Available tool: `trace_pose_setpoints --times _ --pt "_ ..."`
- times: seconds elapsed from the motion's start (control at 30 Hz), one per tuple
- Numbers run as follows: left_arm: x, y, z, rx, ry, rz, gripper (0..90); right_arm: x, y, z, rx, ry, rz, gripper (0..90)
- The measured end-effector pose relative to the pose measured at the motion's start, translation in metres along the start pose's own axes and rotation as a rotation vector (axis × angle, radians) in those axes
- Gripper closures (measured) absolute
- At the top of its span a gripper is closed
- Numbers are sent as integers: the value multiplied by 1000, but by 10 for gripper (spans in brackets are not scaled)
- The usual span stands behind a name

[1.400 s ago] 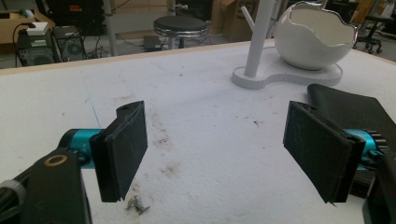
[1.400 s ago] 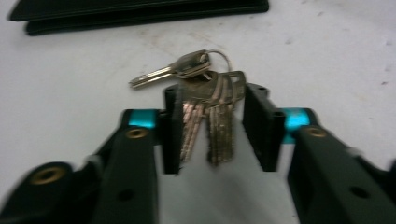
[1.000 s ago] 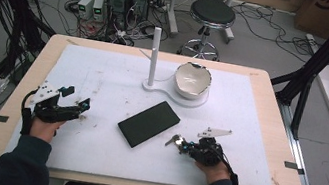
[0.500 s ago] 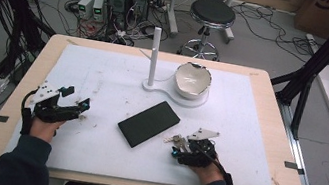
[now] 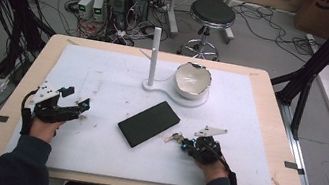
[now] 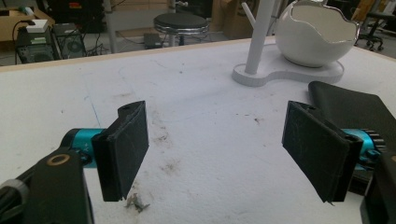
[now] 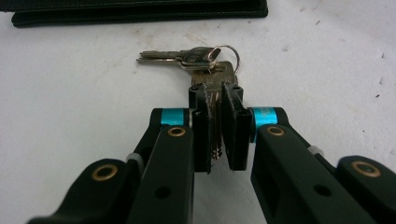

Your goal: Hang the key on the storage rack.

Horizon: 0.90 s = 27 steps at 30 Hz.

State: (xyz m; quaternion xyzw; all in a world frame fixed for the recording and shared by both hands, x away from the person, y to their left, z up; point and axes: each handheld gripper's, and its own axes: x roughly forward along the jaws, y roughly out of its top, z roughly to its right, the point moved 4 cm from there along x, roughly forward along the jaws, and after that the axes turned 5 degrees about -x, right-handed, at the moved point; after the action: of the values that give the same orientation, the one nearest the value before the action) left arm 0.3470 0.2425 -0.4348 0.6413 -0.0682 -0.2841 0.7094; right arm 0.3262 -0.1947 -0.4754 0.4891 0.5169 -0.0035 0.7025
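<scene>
My right gripper (image 7: 215, 100) is clamped on the keys (image 7: 205, 63), at 4 o'clock from the wallet (image 5: 149, 123). My left gripper (image 6: 219, 149) rests at 9 o'clock, jaws wide apart.

Left tongs (image 5: 79, 99) held low over the table (image 5: 256, 77) at the left, jaws spread wide apart with nothing between them, pointing toward the right and slightly away. In the left gripper view, left tongs (image 6: 215, 149) gaping, black pads (image 6: 126, 144) facing each other across a wide gap. Left hand (image 5: 40, 125) wrapped around the body from behind, dark sleeve entering from the bottom edge.

Right tongs (image 5: 179, 138) low at the right, pointing left, jaws nearly together. In the right gripper view, right tongs (image 7: 216, 100) pinched on a key (image 7: 215, 88) of a bunch. Right hand (image 5: 211, 167) gripping from behind, forearm angled in from the bottom.
</scene>
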Motion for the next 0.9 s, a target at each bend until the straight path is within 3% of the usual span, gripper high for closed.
trace_pose_setpoints --times 0.13,0.27,0.47,0.53,0.6,0.63,0.9 --pt "0 0 0 2 -1 2 228 -1 1 -1 -33 -17 -7 840" --pt "0 0 -1 -1 4 3 229 -7 7 -3 -91 -56 32 841" --pt "-1 0 -1 -2 3 4 229 -13 8 2 -95 -98 49 842" --pt "-1 1 -2 -4 4 6 229 -15 8 1 -131 -126 39 888" --pt "-1 1 -2 -3 5 4 229 -15 9 -3 -202 -168 27 896" --pt "-1 0 -2 -2 4 3 229 -14 9 -5 -216 -159 23 896" --pt "-1 0 -1 2 2 2 229 -9 8 -7 -190 -102 13 891"
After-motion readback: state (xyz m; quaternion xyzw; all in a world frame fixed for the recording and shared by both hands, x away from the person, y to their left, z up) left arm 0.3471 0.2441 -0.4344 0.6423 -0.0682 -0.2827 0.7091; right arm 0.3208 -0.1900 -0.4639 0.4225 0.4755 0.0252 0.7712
